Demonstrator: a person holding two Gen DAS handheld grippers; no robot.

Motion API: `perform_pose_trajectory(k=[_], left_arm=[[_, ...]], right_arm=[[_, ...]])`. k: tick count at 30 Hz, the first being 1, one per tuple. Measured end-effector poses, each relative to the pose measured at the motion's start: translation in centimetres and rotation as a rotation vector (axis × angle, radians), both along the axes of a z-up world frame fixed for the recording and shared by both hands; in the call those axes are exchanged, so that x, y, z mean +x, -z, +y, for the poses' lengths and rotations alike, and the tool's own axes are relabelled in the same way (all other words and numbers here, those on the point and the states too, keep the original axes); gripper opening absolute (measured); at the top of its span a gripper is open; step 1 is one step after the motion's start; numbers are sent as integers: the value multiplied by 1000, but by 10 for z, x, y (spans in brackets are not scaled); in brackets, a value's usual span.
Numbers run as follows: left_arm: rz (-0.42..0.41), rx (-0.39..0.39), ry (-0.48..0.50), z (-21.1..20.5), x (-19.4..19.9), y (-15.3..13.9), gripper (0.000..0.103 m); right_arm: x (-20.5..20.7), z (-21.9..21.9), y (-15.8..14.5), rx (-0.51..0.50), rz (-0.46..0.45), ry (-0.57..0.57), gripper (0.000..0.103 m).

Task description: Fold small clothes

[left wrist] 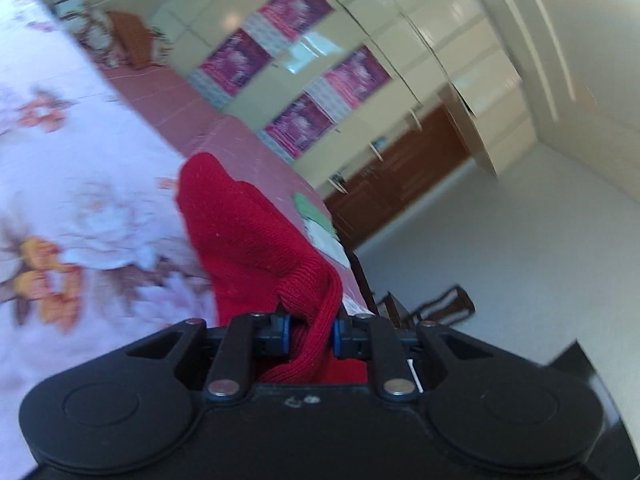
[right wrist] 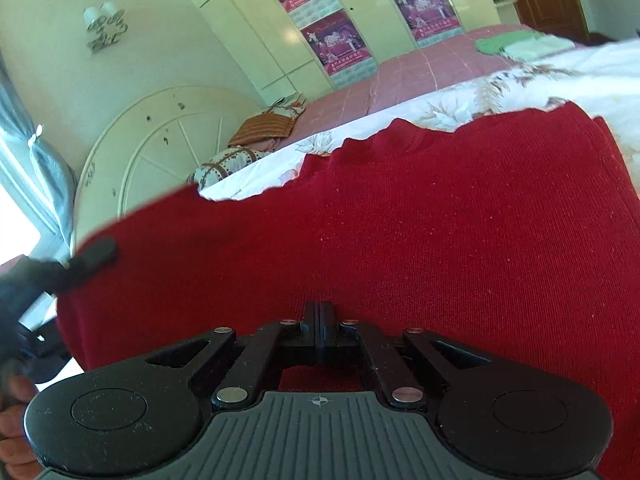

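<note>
The work surface was a bed. A white floral sheet (right wrist: 592, 68) covered the near part, printed with orange and brown blossoms, and a pink quilt (right wrist: 420, 72) with stitched squares lay beyond it. On the quilt's far end sat folded green cloths (right wrist: 520, 45). Near the round cream headboard (right wrist: 160, 136) lay a patterned pillow (right wrist: 224, 164) and a brown striped cushion (right wrist: 262, 128).

Behind the bed stood a cream wardrobe (left wrist: 384, 40) with glossy doors, and magenta posters (left wrist: 296, 4) were stuck on several of them. A brown wooden door (left wrist: 404, 164) stood further along the wall, and the floor in front of it was pale. A wall lamp (right wrist: 105, 24) hung above the headboard.

The red knit garment (right wrist: 400, 216) was spread across the right wrist view, its far edge rumpled over the floral sheet. The right gripper (right wrist: 320, 312) had its jaws pressed together over the knit; whether any cloth was pinched between them could not be told.

The left gripper (left wrist: 312, 330) was clamped on a bunched ribbed edge of the garment, the blue pads (left wrist: 285, 329) nearly together with the fabric squeezed between them. The cloth rose from that grip toward the sheet. In the right wrist view, a dark finger of the left gripper showed at the garment's left edge.
</note>
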State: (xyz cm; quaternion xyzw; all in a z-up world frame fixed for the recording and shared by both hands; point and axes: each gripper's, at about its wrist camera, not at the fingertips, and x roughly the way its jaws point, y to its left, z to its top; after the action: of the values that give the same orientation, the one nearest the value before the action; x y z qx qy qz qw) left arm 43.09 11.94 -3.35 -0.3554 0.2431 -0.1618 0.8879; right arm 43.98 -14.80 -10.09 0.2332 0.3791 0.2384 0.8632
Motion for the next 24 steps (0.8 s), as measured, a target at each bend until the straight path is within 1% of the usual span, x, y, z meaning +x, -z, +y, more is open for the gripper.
perform_pose_trajectory(k=[1, 2, 4, 6, 7, 8, 9, 10, 11, 12, 13, 14, 15, 16, 17, 18, 20, 21, 22, 24], left_arm=[[-2, 31, 29, -14, 5, -6, 17], [-4, 67, 62, -32, 8, -11, 17], [11, 145, 122, -69, 16, -14, 17], [38, 206, 175, -105, 22, -9, 17], [67, 225, 208, -124, 27, -3, 19], [90, 244, 250, -143, 31, 4, 24], [116, 268, 305, -164, 36, 14, 28], [157, 273, 371, -182, 40, 25, 39], [176, 272, 412, -197, 40, 33, 49], [127, 277, 425, -205, 33, 29, 54], [79, 260, 468, -208, 26, 22, 59], [37, 220, 486, -202, 19, 14, 58], [5, 177, 480, -191, 13, 5, 58], [-28, 143, 460, -176, 9, -2, 62], [-54, 118, 414, -157, 6, -7, 66], [-61, 111, 349, -139, 5, -10, 67], [-48, 145, 222, -102, 8, -9, 68], [-22, 165, 176, -86, 12, -4, 68], [31, 171, 149, -72, 20, 4, 66], [105, 162, 151, -54, 31, 23, 64]], right_arm=[[0, -8, -3, 34, -8, 52, 0], [-2, -23, -6, 97, -19, 119, 0], [-6, -58, -9, 224, -14, 220, 0], [-12, -88, -18, 260, -37, 282, 0], [-15, -104, -23, 283, -46, 300, 0], [-18, -117, -26, 297, -44, 318, 6], [-21, -131, -30, 298, -37, 347, 20], [-24, -144, -33, 301, -37, 381, 70], [-31, -155, -37, 304, -58, 429, 101], [-39, -166, -41, 314, -95, 456, 101], [-41, -175, -44, 324, -101, 445, 100], [-43, -182, -46, 329, -95, 442, 95], [-47, -187, -47, 340, -95, 433, 91], [-48, -192, -49, 354, -89, 418, 87], [-48, -196, -50, 362, -81, 400, 86], [-49, -195, -50, 362, -71, 377, 86], [-46, -189, -49, 362, -45, 290, 85], [-43, -181, -48, 349, -26, 261, 85], [-41, -173, -46, 334, -10, 231, 85], [-34, -155, -40, 287, 25, 184, 77]])
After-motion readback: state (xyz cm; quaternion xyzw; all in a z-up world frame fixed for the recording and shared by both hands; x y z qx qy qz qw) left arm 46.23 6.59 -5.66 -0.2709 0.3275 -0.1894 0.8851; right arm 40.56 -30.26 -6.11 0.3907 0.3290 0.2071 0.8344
